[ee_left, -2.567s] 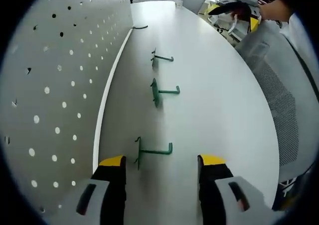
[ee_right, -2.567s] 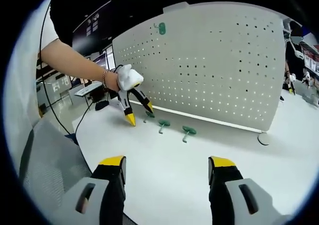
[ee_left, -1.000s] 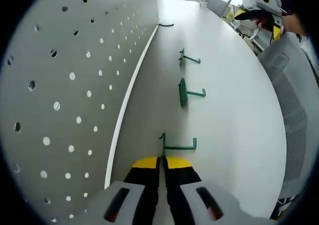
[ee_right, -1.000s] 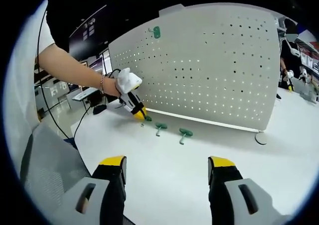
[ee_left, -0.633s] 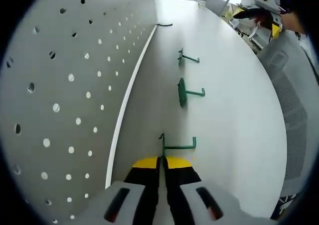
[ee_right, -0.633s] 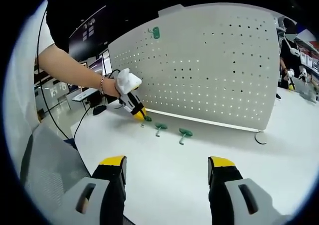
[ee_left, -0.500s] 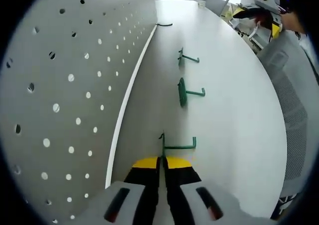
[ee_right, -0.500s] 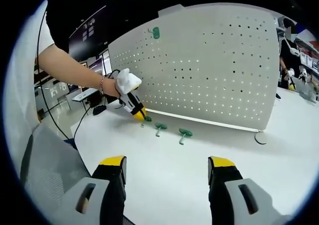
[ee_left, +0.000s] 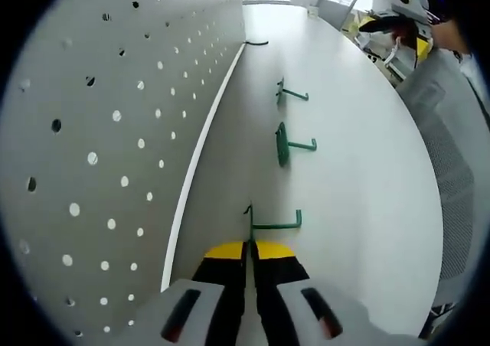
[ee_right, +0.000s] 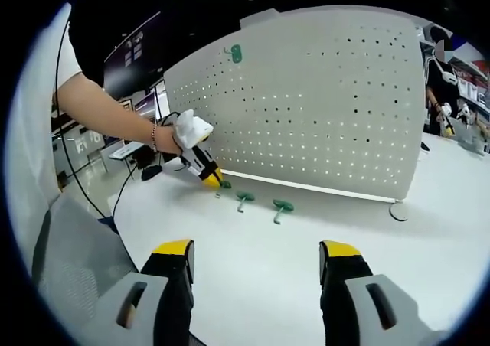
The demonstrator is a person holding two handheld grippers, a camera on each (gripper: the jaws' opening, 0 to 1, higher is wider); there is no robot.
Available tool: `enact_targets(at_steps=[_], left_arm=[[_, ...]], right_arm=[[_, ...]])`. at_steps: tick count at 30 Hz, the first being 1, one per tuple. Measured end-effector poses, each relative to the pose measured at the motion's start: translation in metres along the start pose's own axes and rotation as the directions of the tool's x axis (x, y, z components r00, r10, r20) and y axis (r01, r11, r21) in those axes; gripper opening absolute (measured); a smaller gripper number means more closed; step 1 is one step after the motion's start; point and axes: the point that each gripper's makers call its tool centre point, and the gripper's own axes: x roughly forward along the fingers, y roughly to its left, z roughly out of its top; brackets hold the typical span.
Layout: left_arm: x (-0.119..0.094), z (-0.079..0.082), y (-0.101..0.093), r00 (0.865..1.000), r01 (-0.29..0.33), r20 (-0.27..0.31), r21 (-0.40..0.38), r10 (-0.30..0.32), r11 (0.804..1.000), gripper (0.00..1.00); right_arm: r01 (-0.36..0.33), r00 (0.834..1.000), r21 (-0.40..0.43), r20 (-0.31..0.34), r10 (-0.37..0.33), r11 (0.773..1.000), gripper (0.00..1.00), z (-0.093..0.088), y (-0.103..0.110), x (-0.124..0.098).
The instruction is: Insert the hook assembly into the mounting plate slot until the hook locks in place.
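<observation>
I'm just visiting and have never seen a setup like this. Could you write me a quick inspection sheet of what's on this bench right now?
Surface: white table, smooth and bare around the parts.
Job's things: white perforated pegboard panel standing upright on the table; one green hook part already mounted near its top edge; three green wire hooks lying in a row in front of it, nearest, middle, farthest.
Clutter: nothing seen.
Grippers: left gripper shut on the nearest hook; right gripper open, holding nothing.
Cables: dark loop by the panel's foot.
Surroundings: grey mesh chair; desks and monitors behind.
</observation>
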Motion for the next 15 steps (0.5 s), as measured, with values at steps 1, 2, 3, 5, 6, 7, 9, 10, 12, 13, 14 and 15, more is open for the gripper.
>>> enact_targets(at_steps=[1, 2, 3, 5, 6, 7, 9, 10, 12, 13, 14, 15], left_arm=[[-0.001, -0.001, -0.001, 1.0, -0.003, 0.004, -0.022, 0.003, 1.0, 0.03], [-0.001, 0.002, 0.0, 0.999, -0.009, 0.048, -0.075, 0.013, 0.997, 0.03], [-0.001, 0.002, 0.002, 0.998, -0.017, 0.061, -0.099, 0.023, 0.995, 0.03], [-0.002, 0.003, 0.001, 0.995, -0.015, 0.095, -0.148, 0.029, 0.989, 0.03], [-0.003, 0.002, 0.003, 0.994, -0.026, 0.1, -0.157, 0.043, 0.987, 0.03], [-0.004, 0.002, 0.003, 0.993, -0.029, 0.106, -0.158, 0.046, 0.987, 0.02], [-0.007, 0.007, 0.004, 0.987, -0.033, 0.15, -0.19, 0.062, 0.981, 0.02], [-0.009, 0.007, 0.004, 0.985, -0.04, 0.156, -0.191, 0.07, 0.981, 0.02], [-0.012, 0.01, 0.006, 0.979, -0.044, 0.186, -0.21, 0.084, 0.977, 0.02], [-0.014, 0.013, 0.005, 0.975, -0.039, 0.205, -0.224, 0.087, 0.974, 0.02], [-0.015, 0.015, 0.006, 0.972, -0.041, 0.216, -0.229, 0.091, 0.973, 0.02], [-0.017, 0.018, 0.005, 0.967, -0.037, 0.237, -0.241, 0.096, 0.97, 0.02]], right_arm=[[0.0, 1.0, -0.001, 0.0, 0.0, 1.0, 0.64, 0.0, 0.0, 0.0], [0.0, 1.0, -0.001, 0.0, 0.0, 1.0, 0.64, 0.0, 0.0, 0.0], [0.0, 1.0, 0.0, 0.001, 0.0, 1.0, 0.64, 0.0, 0.0, 0.0], [0.002, 1.0, 0.009, 0.002, -0.002, 1.0, 0.64, -0.001, 0.0, 0.0], [0.002, 1.0, 0.012, 0.005, -0.002, 1.0, 0.64, 0.0, -0.001, 0.0], [0.003, 1.0, 0.012, 0.008, -0.003, 1.0, 0.63, 0.0, -0.001, -0.001], [0.004, 1.0, 0.014, 0.011, -0.004, 1.0, 0.63, 0.001, -0.002, -0.001], [0.004, 1.0, 0.016, 0.013, -0.004, 1.0, 0.63, 0.001, -0.002, -0.001], [0.005, 1.0, 0.018, 0.015, -0.005, 1.0, 0.63, 0.002, -0.002, -0.001], [0.005, 1.0, 0.018, 0.014, -0.006, 1.0, 0.63, 0.002, -0.002, 0.0], [0.004, 1.0, 0.018, 0.014, -0.005, 1.0, 0.63, 0.001, -0.002, 0.0], [0.004, 1.0, 0.017, 0.016, -0.004, 1.0, 0.63, 0.002, -0.001, 0.0]])
